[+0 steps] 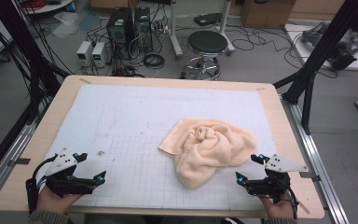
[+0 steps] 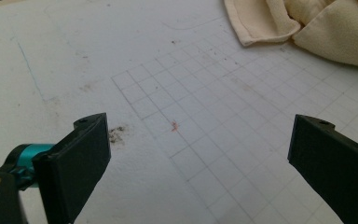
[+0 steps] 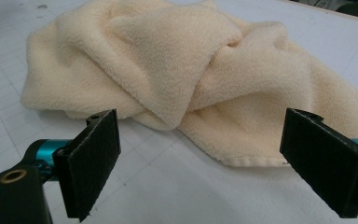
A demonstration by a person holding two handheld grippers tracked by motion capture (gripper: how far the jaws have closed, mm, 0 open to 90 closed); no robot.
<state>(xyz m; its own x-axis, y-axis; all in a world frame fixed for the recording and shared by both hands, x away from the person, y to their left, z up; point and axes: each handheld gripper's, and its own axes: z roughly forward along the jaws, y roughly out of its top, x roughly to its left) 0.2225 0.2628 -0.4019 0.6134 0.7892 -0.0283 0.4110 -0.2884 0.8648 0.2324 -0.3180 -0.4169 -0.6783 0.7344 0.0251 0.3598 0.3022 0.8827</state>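
A cream towel (image 1: 209,149) lies crumpled in a loose, twisted heap on the white gridded mat (image 1: 121,121) that covers the worktop (image 1: 279,116), right of the mat's middle and toward its near edge. Nothing is holding it. In the right gripper view a hemmed edge of the towel (image 3: 191,84) is seen just ahead of the jaws, which stand wide apart with nothing between them. The right gripper (image 1: 247,169) is held just beside the towel's near right edge, apart from the cloth. The left gripper (image 1: 91,167) is held well to the left of the towel, over bare mat; its jaws too are spread and empty, with one towel corner (image 2: 261,32) seen far ahead in the left gripper view.

The step in hand is judged to be the approach, before any grasp. Next, a free corner or hem must be picked out of the heap by each gripper, the left being brought much nearer, and the jaws closed on a single layer so that the cloth can be drawn flat.
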